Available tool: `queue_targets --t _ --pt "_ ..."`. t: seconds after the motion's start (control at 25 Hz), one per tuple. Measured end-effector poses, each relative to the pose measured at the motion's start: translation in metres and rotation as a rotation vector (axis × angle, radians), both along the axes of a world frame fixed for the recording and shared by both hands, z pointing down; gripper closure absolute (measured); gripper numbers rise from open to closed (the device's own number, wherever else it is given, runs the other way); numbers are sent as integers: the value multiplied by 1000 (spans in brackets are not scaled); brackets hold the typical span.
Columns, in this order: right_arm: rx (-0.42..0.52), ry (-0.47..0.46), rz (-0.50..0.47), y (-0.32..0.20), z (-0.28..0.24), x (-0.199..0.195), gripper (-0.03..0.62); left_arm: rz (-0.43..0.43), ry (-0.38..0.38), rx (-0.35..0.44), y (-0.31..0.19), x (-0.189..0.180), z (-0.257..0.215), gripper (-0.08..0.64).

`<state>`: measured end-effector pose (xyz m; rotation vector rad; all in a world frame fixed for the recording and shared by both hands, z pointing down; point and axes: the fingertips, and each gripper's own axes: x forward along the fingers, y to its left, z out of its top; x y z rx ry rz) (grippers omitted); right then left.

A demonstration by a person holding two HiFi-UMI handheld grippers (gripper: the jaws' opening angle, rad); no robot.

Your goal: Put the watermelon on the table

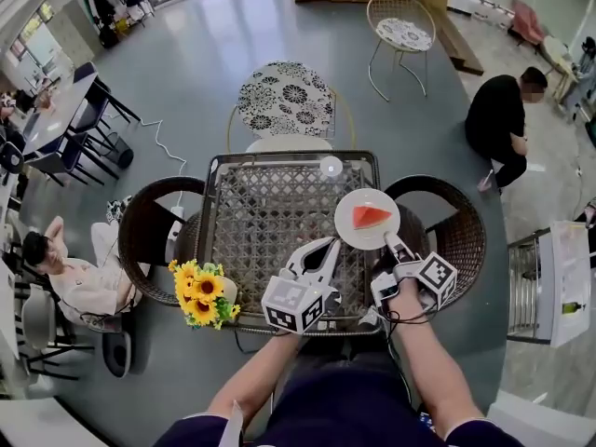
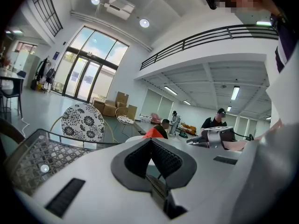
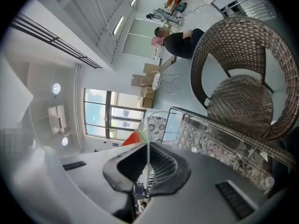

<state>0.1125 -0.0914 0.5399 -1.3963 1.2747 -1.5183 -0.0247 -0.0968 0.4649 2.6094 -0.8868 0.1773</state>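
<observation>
A red watermelon slice [image 1: 371, 216] lies on a white plate [image 1: 349, 228] held above the right side of the wire-mesh table [image 1: 270, 212]. My right gripper [image 1: 389, 240] is shut on the plate's near rim. In the right gripper view the thin plate edge [image 3: 148, 164] runs between the pads, and the slice [image 3: 133, 138] shows beyond them. My left gripper [image 1: 331, 245] hovers over the table's front, just left of the plate, jaws together and empty. From the left gripper view [image 2: 150, 141] the slice [image 2: 153, 133] peeks over the tips.
Sunflowers [image 1: 200, 291] stand at the table's front left corner, and a small round white object [image 1: 331, 166] lies near the far edge. Wicker chairs [image 1: 149, 226] [image 1: 456, 231] flank the table, with a floral chair [image 1: 284, 101] behind. One person sits at left [image 1: 74, 282]; another crouches at right [image 1: 498, 119].
</observation>
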Motion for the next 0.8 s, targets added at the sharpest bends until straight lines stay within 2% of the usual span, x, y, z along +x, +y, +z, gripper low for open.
queue_targets --t 0.24,0.52,0.8 --pt "-36 -6 -50 -17 18 5 578 -30 -34 -6 -11 6 5 557" --pt "-61 55 -139 -43 47 10 578 -70 -75 -17 -20 10 16 557" --pt "-132 36 -183 -59 90 15 578 -104 -92 -46 -33 15 35 557"
